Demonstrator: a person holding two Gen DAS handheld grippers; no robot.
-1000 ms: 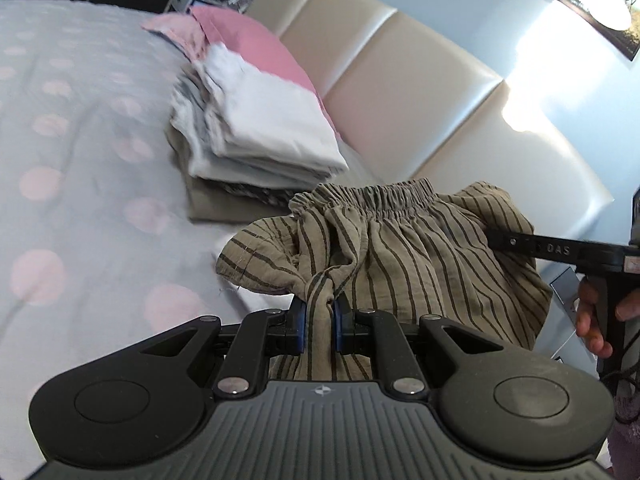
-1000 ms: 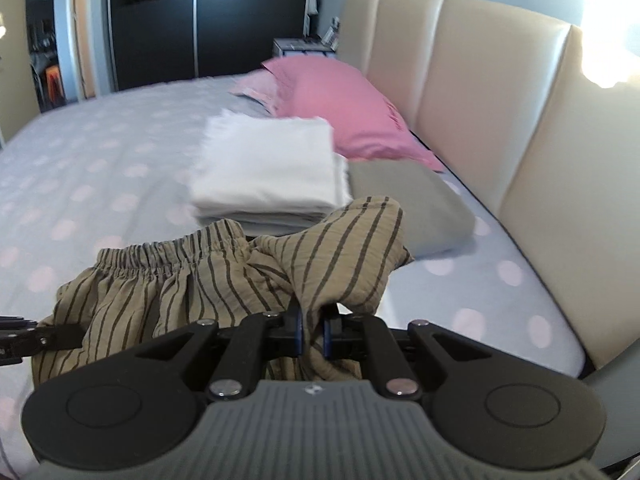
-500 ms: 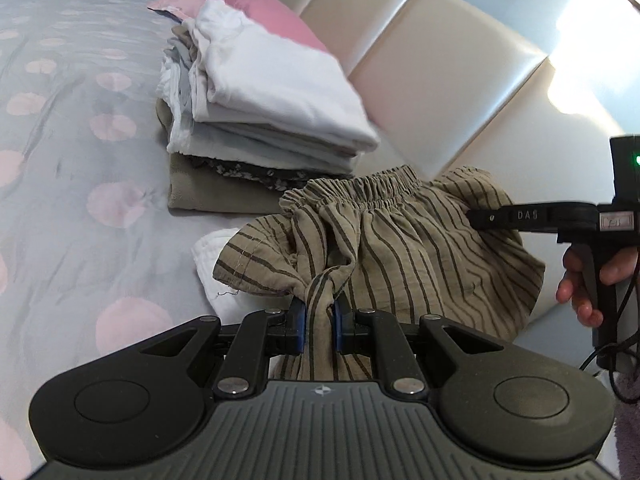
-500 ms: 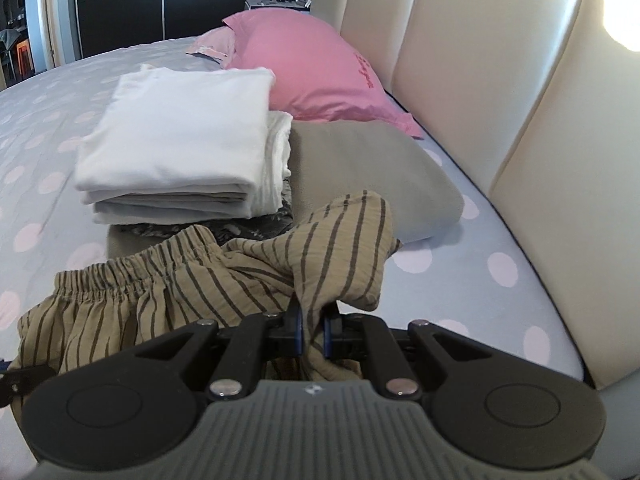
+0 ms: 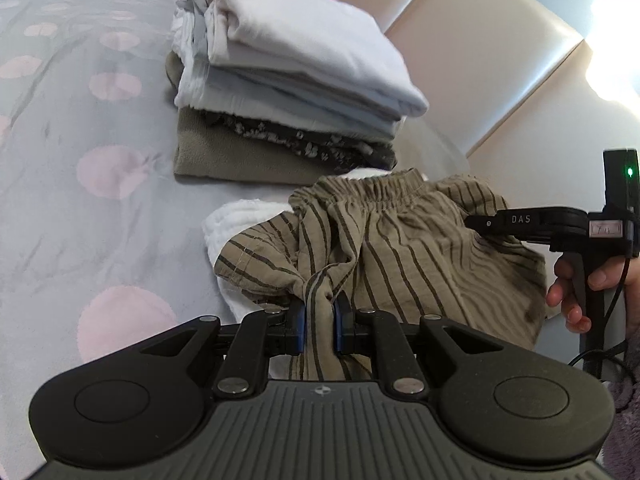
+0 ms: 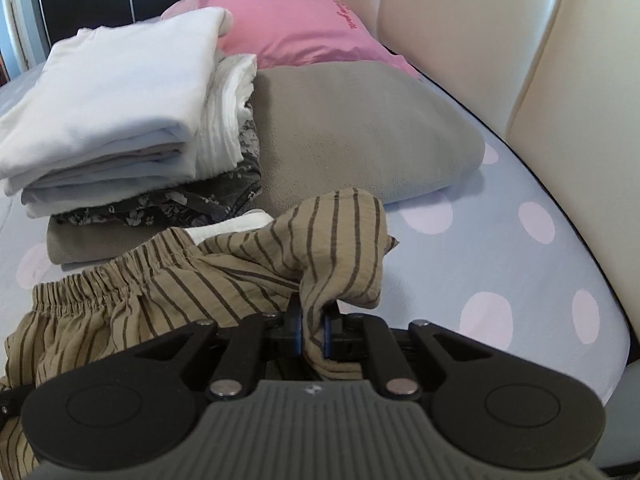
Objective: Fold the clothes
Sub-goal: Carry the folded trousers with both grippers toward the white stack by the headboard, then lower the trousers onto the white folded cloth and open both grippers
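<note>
Tan striped shorts [image 5: 400, 248] with an elastic waistband hang between both grippers just above the bed. My left gripper [image 5: 319, 322] is shut on one bunched edge of them. My right gripper [image 6: 311, 330] is shut on the other edge [image 6: 340, 248]; its body also shows at the right of the left wrist view [image 5: 532, 222]. A small folded white cloth [image 5: 240, 224] lies under the shorts. A stack of folded clothes [image 5: 288, 80], white on top, stands just beyond; it also shows in the right wrist view [image 6: 120, 104].
The bed sheet [image 5: 72, 184] is grey with pink dots. A folded grey-brown blanket [image 6: 352, 128] and a pink pillow [image 6: 296, 20] lie beside the stack. A cream padded headboard [image 6: 500, 40] runs along the right.
Both grippers, still holding the shorts, have moved forward and down toward the folded stack, which now looms larger. The white cloth under the shorts has come into view.
</note>
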